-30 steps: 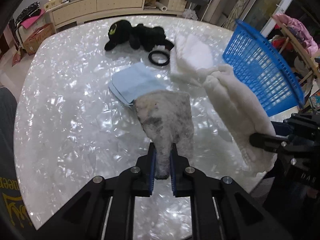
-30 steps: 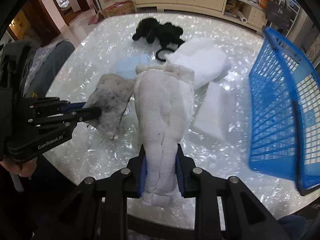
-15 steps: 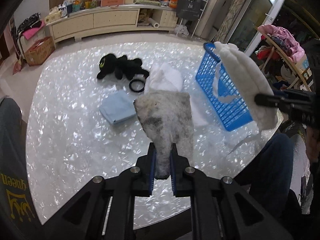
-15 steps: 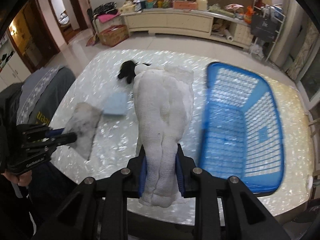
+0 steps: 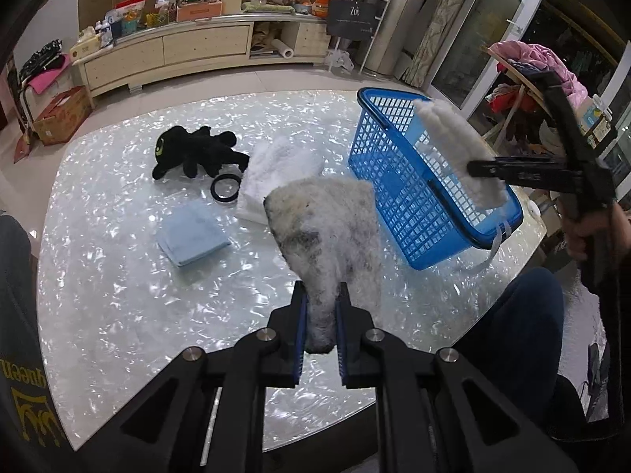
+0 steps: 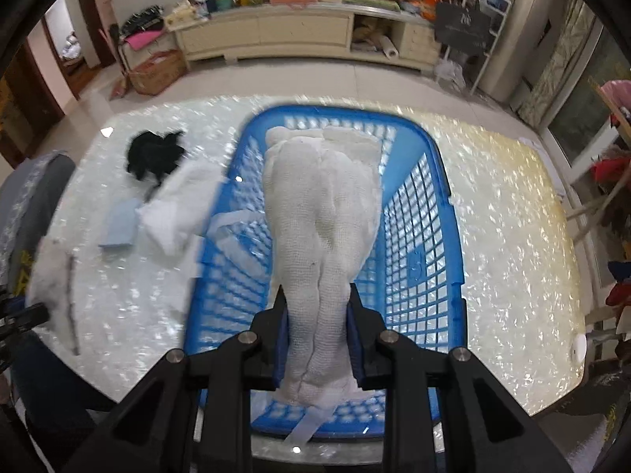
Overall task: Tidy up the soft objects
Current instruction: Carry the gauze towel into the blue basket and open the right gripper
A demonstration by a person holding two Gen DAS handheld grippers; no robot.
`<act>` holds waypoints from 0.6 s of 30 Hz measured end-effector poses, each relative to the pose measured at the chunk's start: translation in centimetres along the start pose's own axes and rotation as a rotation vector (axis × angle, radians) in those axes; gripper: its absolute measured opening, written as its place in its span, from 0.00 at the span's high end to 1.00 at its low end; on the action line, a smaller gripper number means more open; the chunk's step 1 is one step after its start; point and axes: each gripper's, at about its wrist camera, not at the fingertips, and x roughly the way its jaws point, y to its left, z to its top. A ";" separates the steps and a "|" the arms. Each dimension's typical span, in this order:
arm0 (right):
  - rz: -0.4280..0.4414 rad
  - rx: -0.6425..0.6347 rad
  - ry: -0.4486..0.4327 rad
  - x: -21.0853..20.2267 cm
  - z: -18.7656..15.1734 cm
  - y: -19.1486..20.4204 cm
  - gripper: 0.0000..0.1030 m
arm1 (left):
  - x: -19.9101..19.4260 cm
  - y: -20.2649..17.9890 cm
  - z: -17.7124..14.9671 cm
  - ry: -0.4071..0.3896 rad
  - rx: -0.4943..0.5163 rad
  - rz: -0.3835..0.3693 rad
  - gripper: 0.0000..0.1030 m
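My left gripper [image 5: 319, 319] is shut on a grey-and-white fluffy cloth [image 5: 327, 224] and holds it high above the pearly table [image 5: 118, 276]. My right gripper [image 6: 317, 323] is shut on a white knitted cloth [image 6: 321, 205] and holds it over the blue plastic basket [image 6: 441, 236]. In the left wrist view that white cloth [image 5: 457, 149] hangs above the basket [image 5: 410, 197]. On the table lie a black plush toy [image 5: 197, 153], a white towel [image 5: 280, 173] and a folded light-blue cloth [image 5: 193, 236].
A black ring [image 5: 225, 189] lies beside the plush toy. The basket stands near the table's right edge. A long low cabinet [image 5: 177, 51] with clutter stands beyond the table. A person's legs [image 5: 512, 339] are at the near edge.
Both grippers have risen well above the table with their cloths. The right gripper has swung right, from over the table to over the blue basket.
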 end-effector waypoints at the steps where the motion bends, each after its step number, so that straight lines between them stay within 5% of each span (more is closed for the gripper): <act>1: -0.003 0.001 0.016 0.8 0.2 -0.1 0.77 | 0.2 0.0 0.0 0.004 -0.004 -0.003 0.89; 18: -0.046 -0.016 0.247 8.3 2.7 -0.1 0.77 | 3.1 2.0 0.0 0.058 -0.059 0.001 0.89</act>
